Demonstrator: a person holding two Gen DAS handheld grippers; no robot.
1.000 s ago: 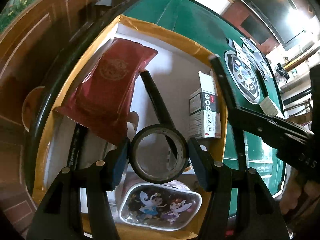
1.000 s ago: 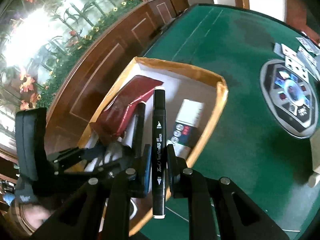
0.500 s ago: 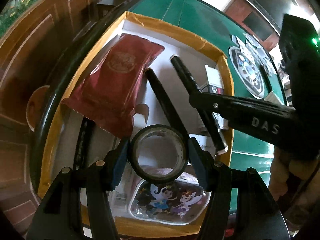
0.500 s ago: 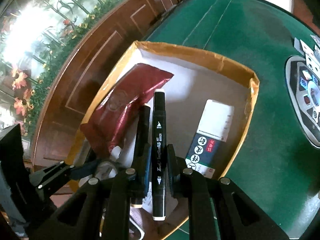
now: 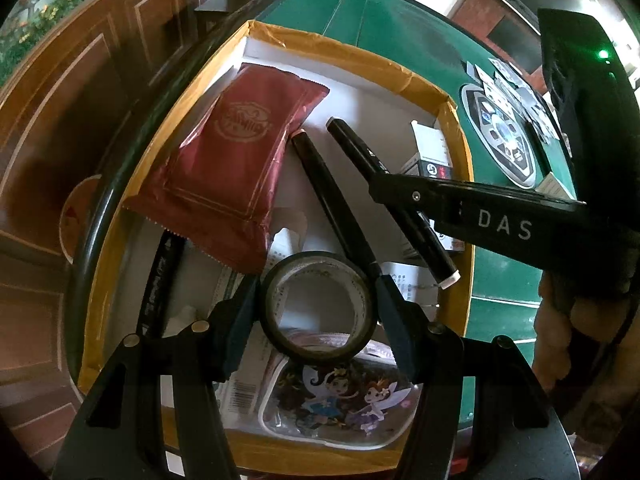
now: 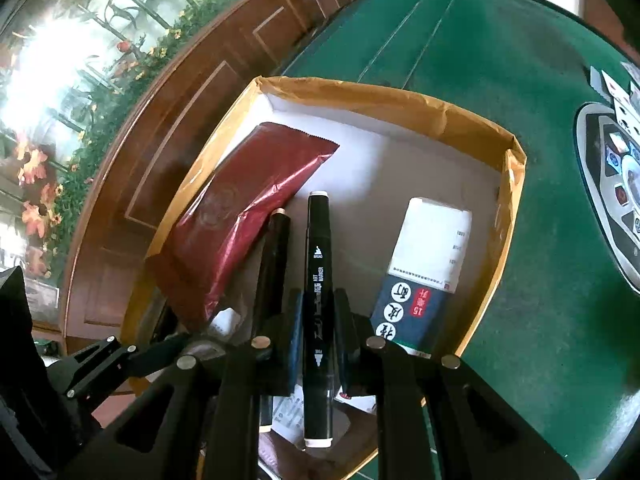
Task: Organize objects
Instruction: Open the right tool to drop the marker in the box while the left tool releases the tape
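Observation:
A shallow cardboard box [image 5: 456, 152] [image 6: 508, 216] sits on the green felt table. My left gripper [image 5: 318, 304] is shut on a black roll of tape [image 5: 320, 354], held just above the box's near end. My right gripper [image 6: 318, 320] is shut on a black art marker [image 6: 318, 304] [image 5: 400, 200] and holds it over the middle of the box. In the box lie a red snack packet [image 5: 232, 160] [image 6: 244, 216], another black marker [image 5: 332, 200] [image 6: 272, 260], a white and blue carton [image 6: 424, 268] [image 5: 428, 152] and a fairy-print pouch [image 5: 340, 404].
A third black marker [image 5: 160, 276] lies along the box's left wall under the packet. Playing cards and a round dealer tray [image 5: 504, 136] [image 6: 616, 184] lie on the felt to the right. A dark wooden rail [image 6: 192, 92] borders the table on the left.
My right gripper has brought the marker from the box's right edge inward and lower, over the box's middle. My left gripper with the tape has stayed over the near end.

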